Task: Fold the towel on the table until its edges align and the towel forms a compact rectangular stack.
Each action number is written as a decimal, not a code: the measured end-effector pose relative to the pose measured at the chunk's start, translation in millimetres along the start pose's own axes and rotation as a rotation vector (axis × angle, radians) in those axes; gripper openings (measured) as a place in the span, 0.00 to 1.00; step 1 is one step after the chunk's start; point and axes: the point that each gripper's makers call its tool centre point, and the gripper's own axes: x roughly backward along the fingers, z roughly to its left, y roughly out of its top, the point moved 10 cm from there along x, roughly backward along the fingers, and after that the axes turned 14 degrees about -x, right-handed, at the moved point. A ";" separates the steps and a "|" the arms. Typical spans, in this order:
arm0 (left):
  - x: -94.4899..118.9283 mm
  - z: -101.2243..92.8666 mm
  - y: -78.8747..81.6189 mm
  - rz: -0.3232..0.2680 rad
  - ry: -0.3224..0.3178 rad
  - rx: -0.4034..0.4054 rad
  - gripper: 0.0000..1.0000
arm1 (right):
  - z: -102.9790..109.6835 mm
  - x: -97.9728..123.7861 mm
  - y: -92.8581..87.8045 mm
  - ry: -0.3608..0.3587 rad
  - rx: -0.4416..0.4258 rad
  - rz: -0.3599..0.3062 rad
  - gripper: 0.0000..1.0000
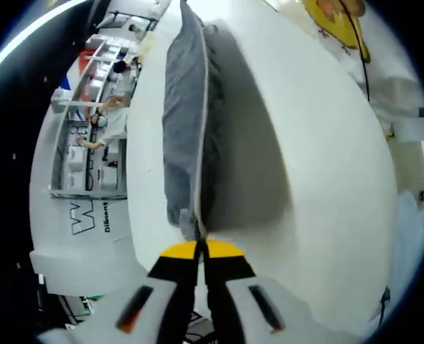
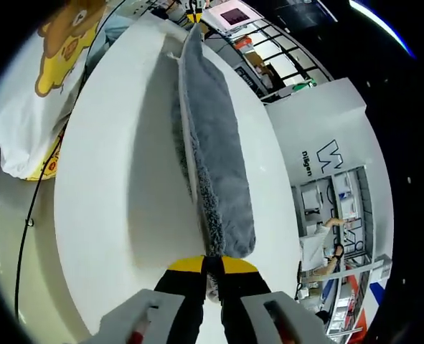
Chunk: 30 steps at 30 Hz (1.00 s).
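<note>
The left gripper [image 1: 199, 247], with black fingers and yellow tips, is squeezed tight on one end of the fluffy grey towel [image 1: 185, 107], holding it up above the white bench [image 1: 326, 165]. The right gripper [image 2: 213, 264] looks the same and is pinched tight on the towel's other end.

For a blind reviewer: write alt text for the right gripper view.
The right gripper is shut on a corner of the grey towel, which stretches away taut above the white table. Shelving and a person stand beyond on the right.
</note>
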 end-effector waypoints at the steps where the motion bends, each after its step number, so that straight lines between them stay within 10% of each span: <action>1: -0.1 1.1 -0.3 0.001 0.003 0.002 0.04 | -3.5 0.0 0.5 0.000 0.001 0.000 0.06; 30: -24.7 40.0 -16.4 0.031 0.064 0.076 0.04 | -50.6 -19.3 11.1 -0.046 -0.017 -0.009 0.06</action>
